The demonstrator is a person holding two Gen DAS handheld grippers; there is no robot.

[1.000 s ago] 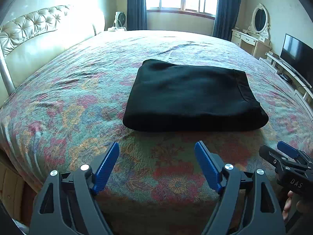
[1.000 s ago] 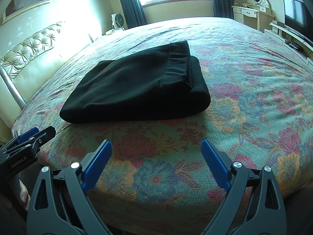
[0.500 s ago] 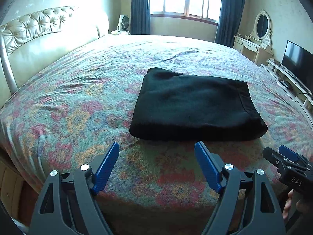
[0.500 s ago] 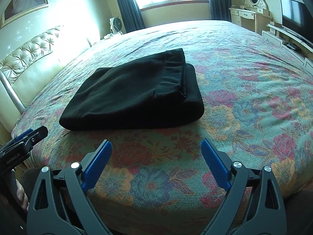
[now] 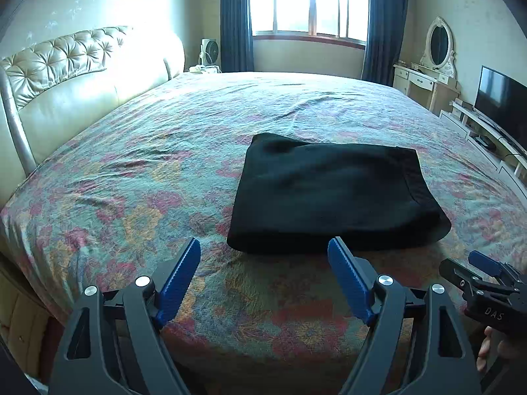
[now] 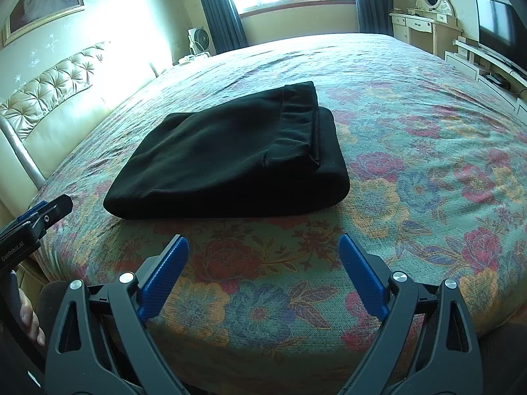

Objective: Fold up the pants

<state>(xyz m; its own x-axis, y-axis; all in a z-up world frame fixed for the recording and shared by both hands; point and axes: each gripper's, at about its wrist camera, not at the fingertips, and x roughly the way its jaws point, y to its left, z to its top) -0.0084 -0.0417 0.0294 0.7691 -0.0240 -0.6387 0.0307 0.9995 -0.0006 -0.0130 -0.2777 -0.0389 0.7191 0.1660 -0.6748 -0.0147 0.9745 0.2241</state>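
Left wrist view: left gripper (image 5: 264, 251) tilts down over the bed's (image 5: 131, 181) near edge, jaws apart, empty; right gripper (image 6: 263, 248) likewise; folded black pants (image 5: 332, 197) lie just beyond both, untouched.

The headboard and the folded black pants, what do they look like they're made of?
Headboard: probably cream leather or a lookalike, glossy, with button tufting. Pants: thick, soft matte fabric, maybe fleece or knit; it folds into rounded, bulky edges with no shine.
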